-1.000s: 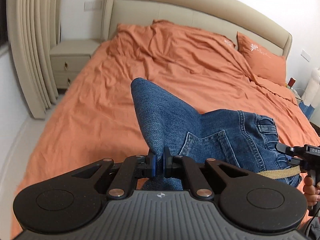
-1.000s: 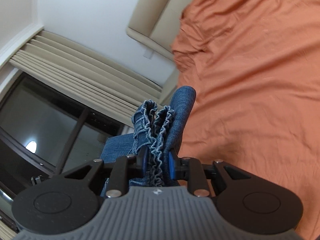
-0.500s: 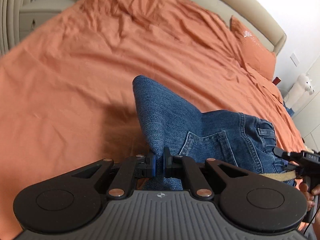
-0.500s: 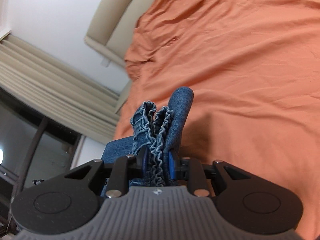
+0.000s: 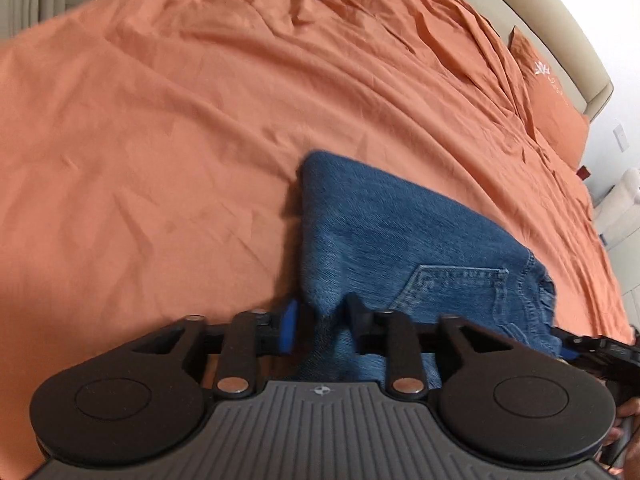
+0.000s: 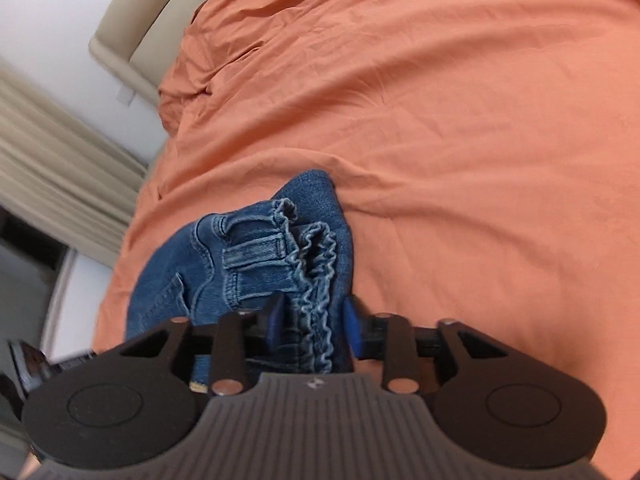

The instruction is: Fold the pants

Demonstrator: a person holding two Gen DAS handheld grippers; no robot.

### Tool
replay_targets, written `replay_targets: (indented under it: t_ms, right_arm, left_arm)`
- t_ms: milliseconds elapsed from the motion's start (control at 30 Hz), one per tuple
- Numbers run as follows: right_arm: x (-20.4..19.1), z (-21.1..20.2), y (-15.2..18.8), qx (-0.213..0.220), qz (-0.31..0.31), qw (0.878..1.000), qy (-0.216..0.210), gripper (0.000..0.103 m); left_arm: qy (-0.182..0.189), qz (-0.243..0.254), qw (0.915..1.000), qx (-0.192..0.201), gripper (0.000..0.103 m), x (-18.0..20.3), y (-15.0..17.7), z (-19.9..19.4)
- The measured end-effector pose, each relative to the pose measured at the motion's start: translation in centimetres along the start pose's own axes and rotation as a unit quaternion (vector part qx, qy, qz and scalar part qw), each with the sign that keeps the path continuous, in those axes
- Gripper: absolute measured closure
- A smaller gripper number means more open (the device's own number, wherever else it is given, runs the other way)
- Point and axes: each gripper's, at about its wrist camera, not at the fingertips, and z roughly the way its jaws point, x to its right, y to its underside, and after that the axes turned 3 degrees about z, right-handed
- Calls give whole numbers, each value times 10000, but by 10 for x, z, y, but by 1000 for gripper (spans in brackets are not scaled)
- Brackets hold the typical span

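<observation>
1. Spread across nearly the whole frame in both views: a wrinkled orange bedsheet (image 5: 200,128), soft and matte.
2. Lay on it at lower centre: folded denim pants (image 5: 400,240), long axis running left to right between both tools.
3. Just opened, cloth loose between the jaws: left gripper (image 5: 320,320) at the folded edge; right gripper (image 6: 310,320) at the ruffled elastic waistband (image 6: 316,264).
</observation>
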Motion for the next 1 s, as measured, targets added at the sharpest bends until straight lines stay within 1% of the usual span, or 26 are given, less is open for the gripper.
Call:
replay_targets:
  t_ms: [33,100,133,200,267,333,400,433,467,500,533,600,633,700,733,800,867,933,1000]
  right_arm:
    - [-4,-8,-2,26,-170,9998,89,65]
    - [-17,-23,-9,237,-562,9978,260,65]
    - [-24,-30,-12,323,-747,9963,286,65]
    - [-47,-33,-20,378,-1083,9932,180,67]
    - [-73,-22,-24,296,-1516,9879,109,73]
    - [-91,0,-25,232,-1866,9818,278,77]
    - [-93,27,-28,85,-1950,9796,479,80]
    - [-90,39,-29,9,-1988,9777,678,89]
    - [-86,49,-29,-26,-2077,9742,882,102]
    - [-81,55,-30,-37,-2099,9724,1018,103]
    - [-74,58,-32,-54,-1997,9742,1050,103]
    - [-68,54,-38,-114,-1726,9805,931,103]
    - [-71,48,-39,-111,-1734,9805,921,103]
    - [-81,27,-34,31,-1922,9779,822,103]
    - [-87,12,-27,129,-2082,9750,766,97]
    - [-98,-14,-8,281,-2454,9670,617,95]
    - [-110,-33,17,340,-2806,9580,483,87]
    - [-120,-38,43,312,-3152,9477,392,85]
    - [-128,-35,63,322,-3411,9382,480,78]
  left_arm:
    - [-115,116,9998,101,67,3,-1,-7]
    - [-275,334,9986,320,67,11,-5,-20]
    - [-282,423,9978,422,67,14,-8,-24]
    - [-298,672,9957,568,67,25,-12,-30]
    - [-402,898,9933,614,67,38,-15,-29]
    - [-458,928,9927,615,67,47,-16,-25]
    - [-426,1000,9924,581,67,53,-14,-23]
    - [-437,1079,9915,588,67,56,-12,-24]
    - [-423,1132,9910,574,67,58,-9,-25]
    - [-419,1155,9910,537,67,59,-6,-27]
    - [-431,1175,9908,508,67,60,-3,-28]
    - [-443,1196,9905,510,67,61,4,-35]
    - [-443,1211,9903,523,67,62,8,-40]
    - [-396,1296,9890,601,67,66,17,-54]
    - [-417,1350,9880,627,67,68,22,-61]
    - [-456,1475,9858,656,67,72,34,-71]
    - [-534,1567,9844,603,67,75,46,-76]
    - [-649,1659,9827,498,67,77,60,-77]
    - [-681,1639,9831,442,67,77,72,-79]
